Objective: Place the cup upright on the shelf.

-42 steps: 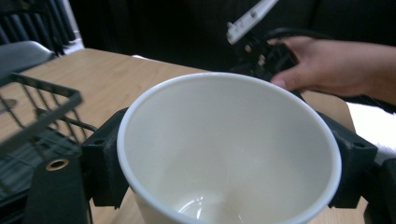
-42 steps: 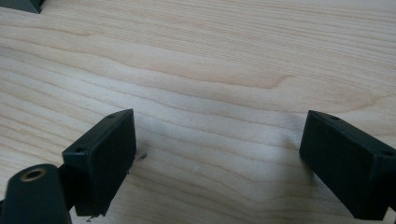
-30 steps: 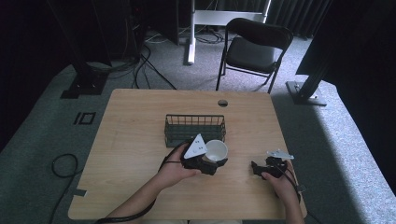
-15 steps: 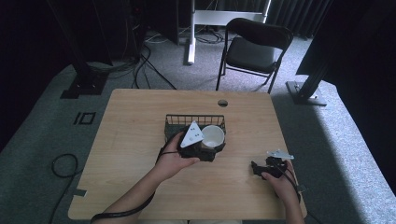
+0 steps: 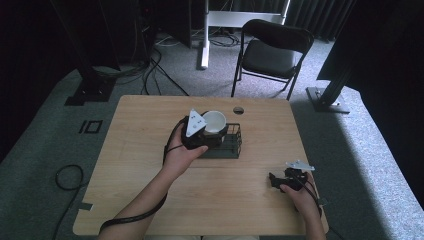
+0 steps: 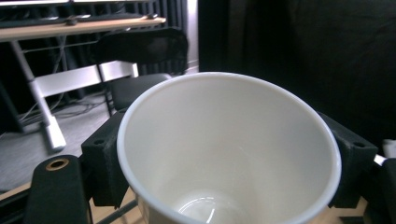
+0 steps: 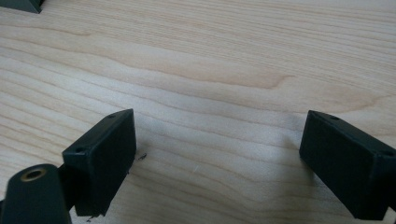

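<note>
1. The table [image 5: 150, 200] carries a black wire basket [image 5: 231, 145] just behind its middle, toward the far edge, and that is where the action is.

2. The left gripper [image 5: 212, 131] hangs over the basket, its fingers [image 6: 105, 163] clamped on the outer wall of a white cup [image 5: 214, 121]. In the left gripper view the cup [image 6: 229, 154] sits upright between the two black blocks, mouth open to the camera, nothing inside that I can see.

3. Handling call: it looks like a thin-walled, light cup, smooth and a bit glossy inside. I'd expect it to flex or buckle under a hard squeeze and to slip if the grip goes slack. Best hold, by my judgement, is where it is now: across the wall a little below the rim, which looks the stiffest part.

4. The right gripper [image 5: 280, 181] rests near the table's near right corner, well apart from the basket. In the right gripper view its fingers [image 7: 100, 158] stand wide apart over bare wood, gripping nothing.

5. Against the frame a second ago: the cup and the left gripper were on the near side of the basket; half a second ago they were at the basket's near rim, and now they are above it. The basket looks unmoved, and so does the right gripper.
</note>
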### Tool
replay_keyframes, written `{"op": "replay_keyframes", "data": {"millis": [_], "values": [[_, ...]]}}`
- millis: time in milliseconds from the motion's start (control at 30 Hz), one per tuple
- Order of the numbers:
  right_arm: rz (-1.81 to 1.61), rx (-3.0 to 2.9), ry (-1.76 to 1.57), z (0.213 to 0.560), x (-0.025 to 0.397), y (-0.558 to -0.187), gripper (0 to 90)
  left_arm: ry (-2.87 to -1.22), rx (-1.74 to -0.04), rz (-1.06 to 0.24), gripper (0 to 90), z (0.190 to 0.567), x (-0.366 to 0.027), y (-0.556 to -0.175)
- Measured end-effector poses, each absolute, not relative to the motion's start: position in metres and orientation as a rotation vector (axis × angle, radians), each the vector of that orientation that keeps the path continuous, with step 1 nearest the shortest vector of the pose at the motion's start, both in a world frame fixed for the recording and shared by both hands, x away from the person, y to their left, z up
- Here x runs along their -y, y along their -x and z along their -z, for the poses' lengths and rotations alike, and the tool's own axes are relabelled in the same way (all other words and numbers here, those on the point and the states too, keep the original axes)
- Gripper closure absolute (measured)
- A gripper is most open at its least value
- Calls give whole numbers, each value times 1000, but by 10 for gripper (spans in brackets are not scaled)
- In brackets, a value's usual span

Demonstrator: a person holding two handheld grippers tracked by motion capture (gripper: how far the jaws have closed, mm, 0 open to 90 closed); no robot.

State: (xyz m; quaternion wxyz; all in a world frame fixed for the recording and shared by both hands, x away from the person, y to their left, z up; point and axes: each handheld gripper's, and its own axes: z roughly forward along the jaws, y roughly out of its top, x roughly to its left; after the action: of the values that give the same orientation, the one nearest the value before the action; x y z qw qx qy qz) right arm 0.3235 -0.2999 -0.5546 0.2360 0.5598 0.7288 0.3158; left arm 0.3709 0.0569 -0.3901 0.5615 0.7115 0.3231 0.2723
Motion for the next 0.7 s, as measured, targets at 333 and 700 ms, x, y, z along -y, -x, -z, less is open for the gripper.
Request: {"op": "replay_keyframes", "data": {"millis": [333,700], "values": [[-867,-1999,-1535,555,300,-323,105,-1632,-899,-696,205,402,-74,-395],[-866,-2000,-1536,555,300,-323,105,-1622,-1022,-688,205,422,-85,-409]]}}
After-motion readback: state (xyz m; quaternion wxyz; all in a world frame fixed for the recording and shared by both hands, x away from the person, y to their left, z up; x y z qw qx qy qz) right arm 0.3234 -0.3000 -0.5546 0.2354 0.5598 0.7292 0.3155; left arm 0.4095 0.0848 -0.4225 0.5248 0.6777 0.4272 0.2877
